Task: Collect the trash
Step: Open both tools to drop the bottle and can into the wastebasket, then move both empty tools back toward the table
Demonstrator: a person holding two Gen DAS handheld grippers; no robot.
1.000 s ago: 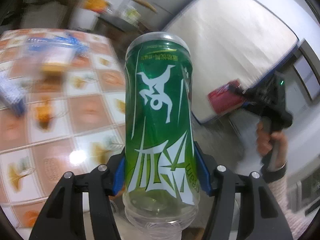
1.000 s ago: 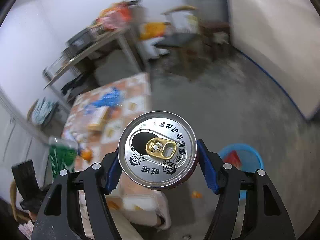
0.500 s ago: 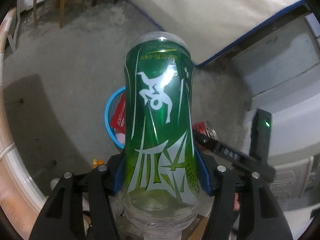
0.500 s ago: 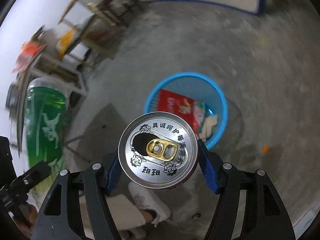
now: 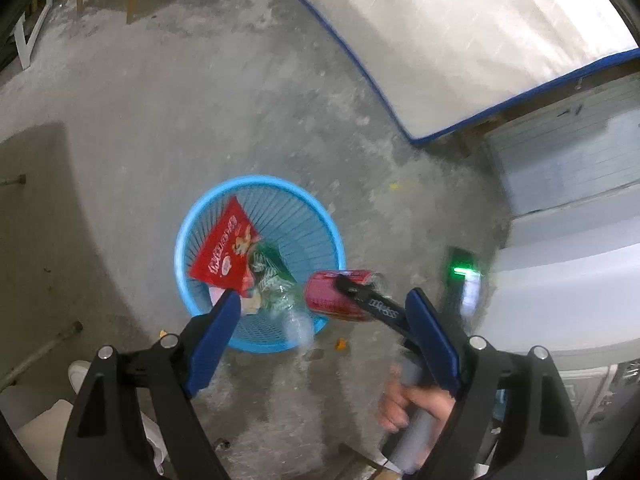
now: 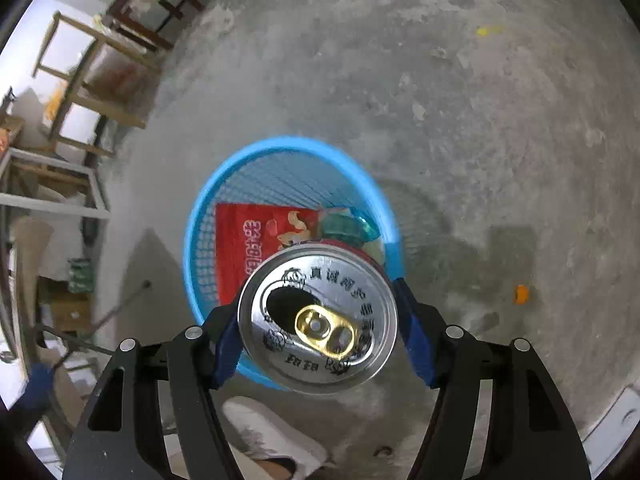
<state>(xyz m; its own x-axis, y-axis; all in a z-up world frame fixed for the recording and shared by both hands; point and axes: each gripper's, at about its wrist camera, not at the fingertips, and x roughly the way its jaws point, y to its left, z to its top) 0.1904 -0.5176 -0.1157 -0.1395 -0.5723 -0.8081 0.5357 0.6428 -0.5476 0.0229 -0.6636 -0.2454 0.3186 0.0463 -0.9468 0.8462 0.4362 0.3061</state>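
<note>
- Left gripper (image 5: 324,320): jaws opening, nothing between them; the green bottle (image 5: 276,280) it pinched half a second ago now lies in the blue basket (image 5: 320,224).
- Right gripper (image 6: 316,320) still clamps the red can (image 6: 320,320), now lower, directly above the basket beside the red snack bag (image 6: 248,244).

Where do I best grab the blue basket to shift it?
Probably the far rim of the blue basket, from straight above, one finger inside and one outside. The wall there is thin and bare, while the red snack bag leans against the left side.
</note>
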